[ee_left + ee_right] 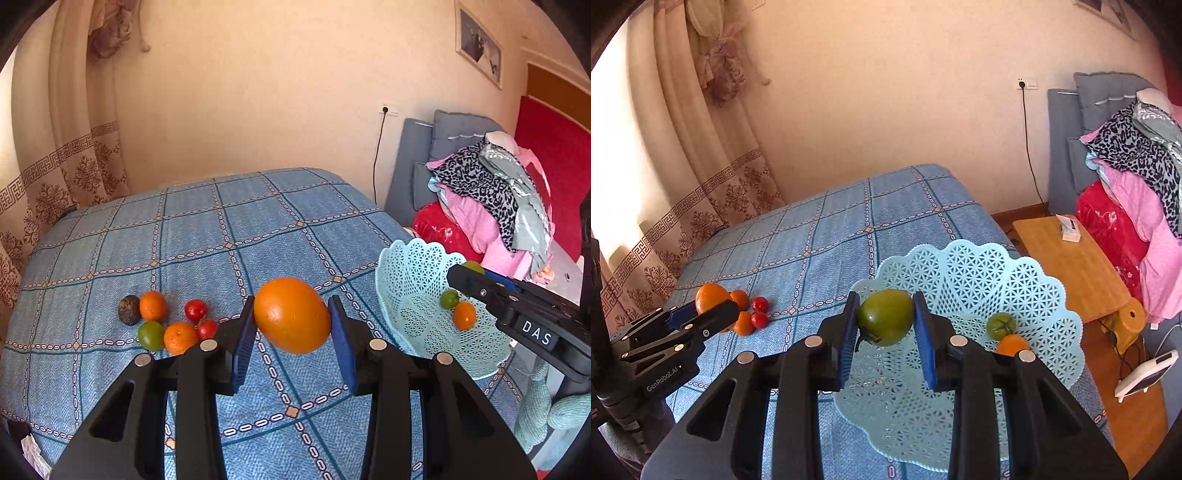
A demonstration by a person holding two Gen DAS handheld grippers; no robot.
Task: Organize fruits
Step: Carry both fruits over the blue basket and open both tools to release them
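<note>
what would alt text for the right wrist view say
The right gripper holds a green tomato above a pale blue lattice basket on a blue checked cloth. At left, the left gripper holds an orange.

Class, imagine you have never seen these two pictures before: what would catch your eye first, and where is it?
First, the big orange clamped in the left gripper above the blue checked bedspread. Next, the green tomato held by the right gripper over the pale blue basket, which already holds two fruits.
</note>
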